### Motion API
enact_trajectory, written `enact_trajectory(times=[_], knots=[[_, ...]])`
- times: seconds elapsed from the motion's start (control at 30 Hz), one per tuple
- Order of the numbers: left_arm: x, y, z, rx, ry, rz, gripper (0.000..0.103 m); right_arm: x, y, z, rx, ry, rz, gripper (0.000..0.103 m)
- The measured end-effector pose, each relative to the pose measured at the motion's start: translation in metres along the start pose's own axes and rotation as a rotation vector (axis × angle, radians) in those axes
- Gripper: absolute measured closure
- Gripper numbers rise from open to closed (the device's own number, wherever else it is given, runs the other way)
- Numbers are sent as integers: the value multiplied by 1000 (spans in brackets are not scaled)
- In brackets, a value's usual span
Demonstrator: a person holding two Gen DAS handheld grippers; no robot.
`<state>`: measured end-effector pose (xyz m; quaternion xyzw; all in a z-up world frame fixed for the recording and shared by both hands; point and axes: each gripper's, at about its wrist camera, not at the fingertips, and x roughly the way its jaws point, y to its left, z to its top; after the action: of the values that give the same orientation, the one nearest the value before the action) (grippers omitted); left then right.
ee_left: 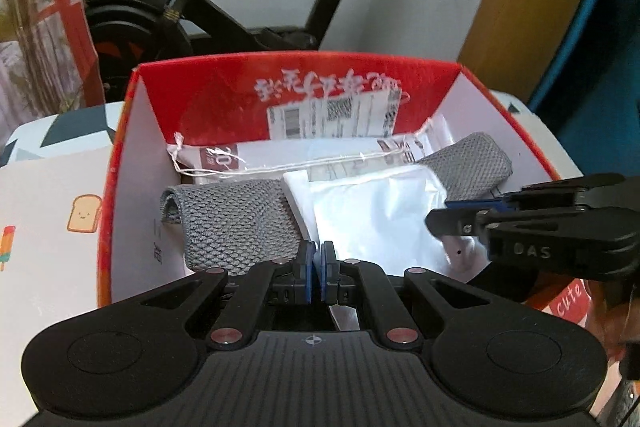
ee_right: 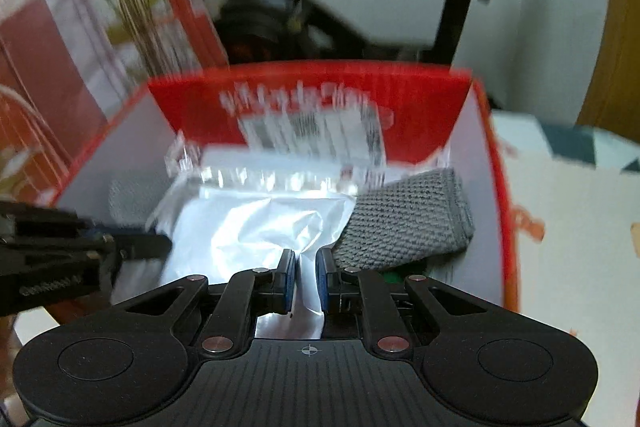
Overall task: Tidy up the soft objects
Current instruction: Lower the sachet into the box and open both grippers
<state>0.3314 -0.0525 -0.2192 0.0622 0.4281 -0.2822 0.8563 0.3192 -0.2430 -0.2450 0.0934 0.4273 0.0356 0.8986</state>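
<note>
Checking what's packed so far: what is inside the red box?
Inside the red box: a grey knitted cloth, a white pouch lying over it, and a clear plastic packet behind them. Whatever lies beneath these is covered.

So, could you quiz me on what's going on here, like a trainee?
1. True or false: the grey knitted cloth lies inside the red box.
2. What stands behind the box? A exercise bike, B sofa, C fridge.
3. Which item does the right hand-held gripper grip?
Key: 1 true; 2 A; 3 the white pouch.
</note>
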Motion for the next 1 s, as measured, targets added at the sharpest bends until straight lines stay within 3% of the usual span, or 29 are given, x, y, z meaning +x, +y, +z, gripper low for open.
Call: enact_trajectory(times=[0.2,0.4,0.57,0.73,0.8,0.9,1.0], knots=[[4,0,-2,33,51,-27,97,10,0,7,32,105,11,92],[10,9,-2,-10,88,-66,97,15,6,5,7,117,-16,91],[16,6,1,-23,89,-56,96,16,9,4,-11,117,-40,91],[0,-1,0,47,16,-46,77,4,12,5,-43,99,-66,86],[-14,0,-1,44,-32,-58,55,-6,18,5,-104,77,-88,78],[-38,-2,-2,51,-112,-62,52,-23,21,5,-128,26,-109,59],[-61,-8,-4,76,-172,-62,51,-45,19,2,-112,-51,-85,55]])
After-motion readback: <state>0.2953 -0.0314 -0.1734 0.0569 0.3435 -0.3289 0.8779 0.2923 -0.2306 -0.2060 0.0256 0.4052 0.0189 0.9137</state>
